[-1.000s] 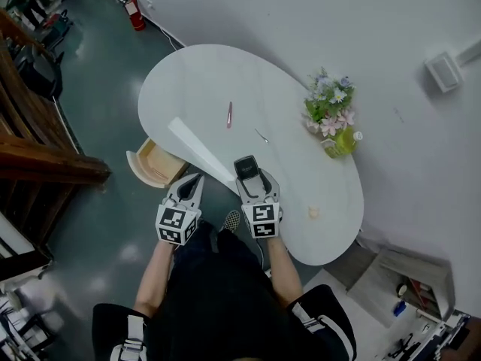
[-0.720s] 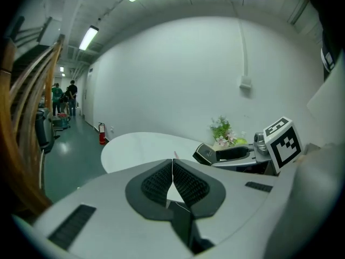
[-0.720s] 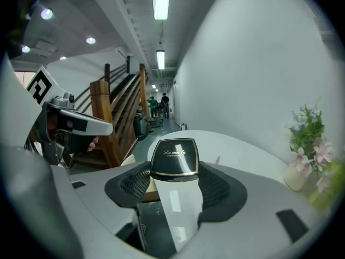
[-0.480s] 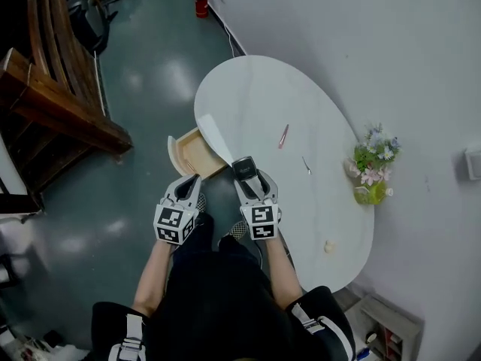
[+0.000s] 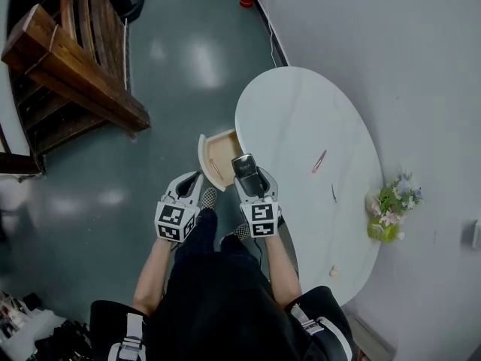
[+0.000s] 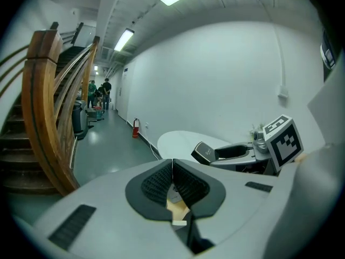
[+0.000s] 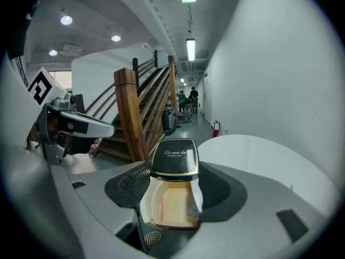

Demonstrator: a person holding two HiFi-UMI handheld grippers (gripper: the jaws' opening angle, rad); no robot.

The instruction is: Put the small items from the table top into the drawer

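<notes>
Right claw (image 5: pixel 248 173) grips the black compact (image 7: pixel 173 158) close by the open drawer (image 5: pixel 218 150), off the table (image 5: pixel 293 115). Left claw (image 5: pixel 191 184) is closed, empty. Placing step: next, centre over the drawer, lower, release.

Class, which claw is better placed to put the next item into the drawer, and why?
Right. The right claw grips the black compact close by the open drawer; the left claw is shut on nothing.

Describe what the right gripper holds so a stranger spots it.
Beside the white table, by the open drawer, the right gripper is shut on a compact. It is black and gold-rimmed, unlike the thin pink stick on the table.
</notes>
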